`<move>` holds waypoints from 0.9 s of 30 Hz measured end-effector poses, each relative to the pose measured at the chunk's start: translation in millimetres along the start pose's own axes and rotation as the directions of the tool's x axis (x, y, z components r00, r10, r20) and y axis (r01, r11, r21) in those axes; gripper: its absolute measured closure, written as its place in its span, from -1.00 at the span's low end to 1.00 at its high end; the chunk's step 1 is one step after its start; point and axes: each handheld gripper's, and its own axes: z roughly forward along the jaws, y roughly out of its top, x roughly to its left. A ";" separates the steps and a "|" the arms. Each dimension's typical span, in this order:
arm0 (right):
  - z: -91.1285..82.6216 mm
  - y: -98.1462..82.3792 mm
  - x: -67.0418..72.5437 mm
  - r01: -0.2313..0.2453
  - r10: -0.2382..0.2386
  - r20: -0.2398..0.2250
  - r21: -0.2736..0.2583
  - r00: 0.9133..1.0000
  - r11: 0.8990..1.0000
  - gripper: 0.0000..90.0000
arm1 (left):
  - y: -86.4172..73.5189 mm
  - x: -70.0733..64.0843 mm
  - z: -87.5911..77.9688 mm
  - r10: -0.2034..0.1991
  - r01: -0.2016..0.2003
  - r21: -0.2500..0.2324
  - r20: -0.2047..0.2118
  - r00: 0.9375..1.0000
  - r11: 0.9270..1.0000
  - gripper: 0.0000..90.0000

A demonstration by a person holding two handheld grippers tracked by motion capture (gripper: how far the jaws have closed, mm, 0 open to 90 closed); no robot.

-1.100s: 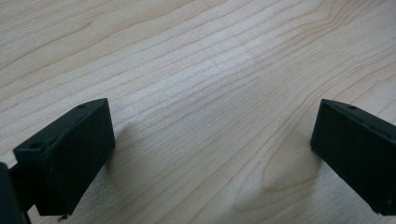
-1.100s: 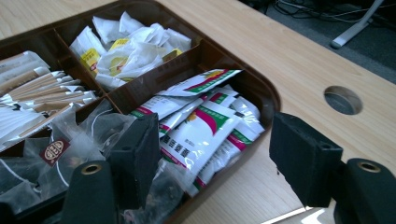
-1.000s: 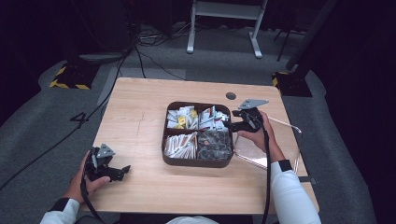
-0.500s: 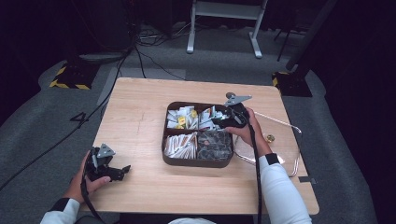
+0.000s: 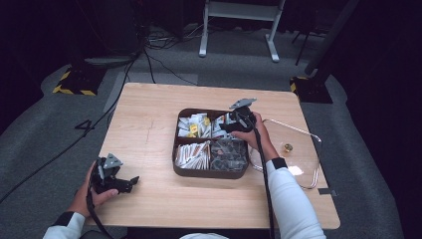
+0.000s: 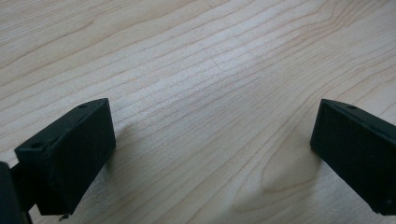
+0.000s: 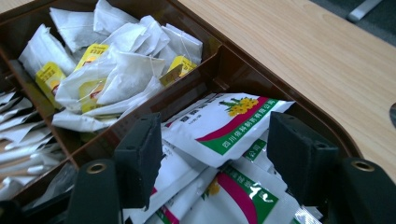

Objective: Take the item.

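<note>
Right gripper view: right gripper (image 7: 212, 158) with jaws spread astride a white sachet (image 7: 229, 126) in the tray (image 7: 261, 84) corner compartment, pads apparently not touching. Left gripper (image 6: 210, 154) spread over bare table (image 6: 196, 60).

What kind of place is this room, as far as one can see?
Probably a studio or lab set up for recording: a lone wooden table on grey carpet, dark surroundings, cables across the floor and a white metal stand behind.

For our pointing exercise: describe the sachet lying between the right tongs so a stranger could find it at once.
Start at the brown tray on the table. In its far right compartment, the top sachet lies between the open right tongs. Unlike the plain teabags next door, it is white with green-and-red bands and yellow flowers.
</note>
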 end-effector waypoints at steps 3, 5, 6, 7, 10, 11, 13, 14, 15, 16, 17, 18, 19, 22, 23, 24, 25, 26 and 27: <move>7.5 2.4 -3.6 -0.037 0.037 0.017 0.029 0.999 0.999 -0.12 | -0.1 -0.1 0.0 -0.001 0.001 -0.001 -0.001 1.000 1.000 -0.99; 10.7 2.8 -6.2 -0.051 0.051 0.016 0.035 0.999 0.998 -0.10 | -0.1 -0.1 0.0 -0.001 0.001 -0.001 -0.001 1.000 1.000 -1.00; 11.9 2.9 -7.0 -0.060 0.059 0.012 0.041 0.998 0.997 -0.12 | -0.1 -0.1 0.0 -0.001 0.001 -0.001 -0.001 1.000 1.000 -1.00; 12.7 3.0 -7.3 -0.060 0.060 0.013 0.041 0.998 0.997 -0.12 | -0.1 -0.1 0.0 -0.001 0.001 -0.001 -0.001 1.000 1.000 -1.00; 13.4 4.6 -6.8 -0.064 0.064 -0.004 0.032 0.998 0.997 -0.10 | -0.1 -0.1 0.0 -0.001 0.001 -0.001 -0.001 1.000 1.000 -0.99; 13.3 5.4 -6.4 -0.064 0.065 -0.007 0.029 0.998 0.998 -0.04 | -0.1 -0.1 0.0 -0.001 0.001 -0.001 -0.001 1.000 1.000 -1.00; 14.2 6.7 -5.1 -0.054 0.055 -0.024 0.026 0.998 0.998 0.00 | -0.1 -0.1 0.0 -0.001 0.001 -0.001 -0.001 1.000 1.000 -1.00; 14.6 7.5 -3.5 -0.042 0.043 -0.021 0.029 0.999 0.999 0.05 | 0.0 -0.1 0.0 -0.001 0.001 0.000 0.000 1.000 1.000 -1.00; 14.7 8.3 -2.0 -0.030 0.031 -0.021 0.030 0.999 0.999 0.13 | 0.0 0.0 0.2 0.000 0.000 -0.003 -0.002 1.000 1.000 -1.00; 14.7 9.1 -0.7 -0.027 0.028 -0.023 0.023 0.999 0.999 0.21 | 0.0 0.0 0.3 0.001 -0.001 -0.002 -0.002 1.000 1.000 -1.00; 14.8 9.9 0.4 -0.026 0.026 -0.035 0.017 0.999 1.000 0.29 | 0.0 0.0 0.3 0.000 0.000 -0.003 -0.002 1.000 1.000 -1.00; 15.0 10.5 1.1 -0.016 0.016 -0.043 0.015 0.999 1.000 0.35 | 0.0 0.0 0.3 0.001 -0.001 -0.003 -0.002 1.000 1.000 -1.00; 15.5 11.8 3.2 -0.012 0.013 -0.044 0.016 0.999 1.000 0.41 | 0.0 0.0 0.3 0.000 0.000 -0.003 -0.002 1.000 1.000 -1.00; 17.4 14.8 6.9 0.001 0.000 -0.043 0.017 0.999 1.000 0.63 | 0.0 0.0 0.3 0.001 -0.001 -0.003 -0.002 1.000 1.000 -1.00; 17.7 15.6 8.3 0.005 -0.004 -0.047 0.018 0.999 1.000 0.71 | 0.0 -0.1 0.2 0.000 0.000 -0.002 -0.001 1.000 1.000 -1.00; 18.5 16.2 9.8 0.014 -0.013 -0.048 0.016 0.999 1.000 0.81 | 0.0 0.0 0.3 0.000 0.000 -0.003 -0.002 1.000 1.000 -1.00; 19.1 16.5 10.8 0.018 -0.017 -0.046 0.021 0.999 1.000 0.86 | 0.0 -0.1 0.2 -0.001 0.001 -0.002 -0.001 1.000 1.000 -1.00; 20.1 16.9 12.1 0.024 -0.023 -0.046 0.023 0.999 0.999 0.92 | 0.0 0.0 0.3 0.001 -0.001 -0.002 -0.002 1.000 1.000 -1.00; 20.3 17.0 12.6 0.026 -0.024 -0.051 0.021 0.998 0.999 0.95 | 0.0 -0.1 0.3 0.000 0.000 -0.002 -0.001 1.000 1.000 -1.00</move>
